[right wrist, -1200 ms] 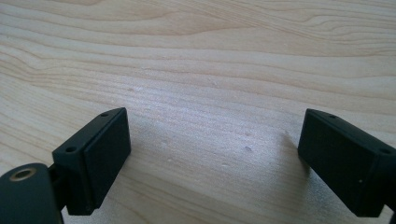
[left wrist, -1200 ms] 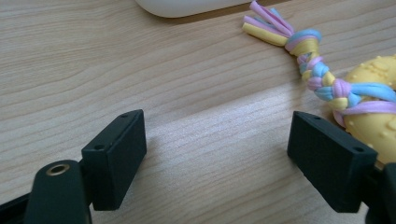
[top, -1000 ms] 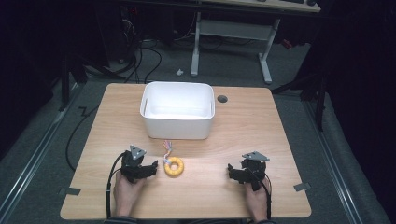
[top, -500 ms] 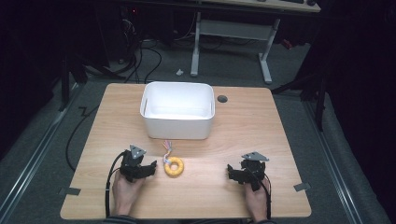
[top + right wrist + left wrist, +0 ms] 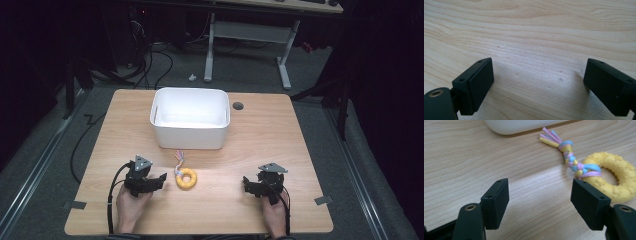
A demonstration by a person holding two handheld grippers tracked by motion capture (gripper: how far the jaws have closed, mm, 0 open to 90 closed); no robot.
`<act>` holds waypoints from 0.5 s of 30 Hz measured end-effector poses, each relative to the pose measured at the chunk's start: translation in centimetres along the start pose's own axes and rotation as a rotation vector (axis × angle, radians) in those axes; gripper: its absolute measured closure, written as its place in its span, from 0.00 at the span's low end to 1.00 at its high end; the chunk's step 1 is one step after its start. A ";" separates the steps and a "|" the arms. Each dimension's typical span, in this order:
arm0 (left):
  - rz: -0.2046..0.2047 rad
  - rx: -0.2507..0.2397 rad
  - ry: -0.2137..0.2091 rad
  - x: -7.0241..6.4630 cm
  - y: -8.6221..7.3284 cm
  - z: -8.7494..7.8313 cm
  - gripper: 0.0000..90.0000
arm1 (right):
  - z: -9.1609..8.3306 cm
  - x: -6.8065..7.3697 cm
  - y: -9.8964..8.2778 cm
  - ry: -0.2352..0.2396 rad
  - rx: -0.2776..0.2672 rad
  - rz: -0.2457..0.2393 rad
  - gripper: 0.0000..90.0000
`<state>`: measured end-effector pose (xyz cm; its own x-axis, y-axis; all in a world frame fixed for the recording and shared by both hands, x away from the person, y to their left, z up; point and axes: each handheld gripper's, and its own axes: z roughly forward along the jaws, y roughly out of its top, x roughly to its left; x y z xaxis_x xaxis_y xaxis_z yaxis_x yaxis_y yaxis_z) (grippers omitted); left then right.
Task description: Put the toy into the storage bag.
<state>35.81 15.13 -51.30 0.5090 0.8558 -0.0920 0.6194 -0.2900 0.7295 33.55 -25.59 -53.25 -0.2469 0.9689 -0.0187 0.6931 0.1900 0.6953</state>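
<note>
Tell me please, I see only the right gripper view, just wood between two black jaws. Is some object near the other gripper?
Observer: Yes. A yellow ring toy lies on the table, just beside the left gripper.
Operator: Does that gripper hold it?
Observer: No. In the left gripper view its jaws have just been closing, with bare wood between them; the ring sits beyond one jaw.
Operator: Has the toy other parts?
Observer: A braided rope tail in pink, blue and yellow is tied to it, pointing toward a white bin.
</note>
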 end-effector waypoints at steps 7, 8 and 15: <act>0.030 0.007 -0.041 -1.2 0.8 -0.7 0.36 | 0.0 0.0 0.0 0.001 0.000 -0.002 0.10; 0.034 0.007 -0.046 -1.3 0.9 -0.7 0.36 | 0.0 0.0 0.0 0.001 0.000 -0.003 0.10; 0.085 0.021 -0.061 -2.5 1.9 -0.5 0.38 | 0.0 0.0 0.0 0.001 0.000 -0.003 0.10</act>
<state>35.39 12.63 -49.39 0.5953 0.8003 -0.0715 0.5844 -0.3702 0.7221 33.53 -25.58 -53.25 -0.2494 0.9682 -0.0198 0.6924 0.1926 0.6954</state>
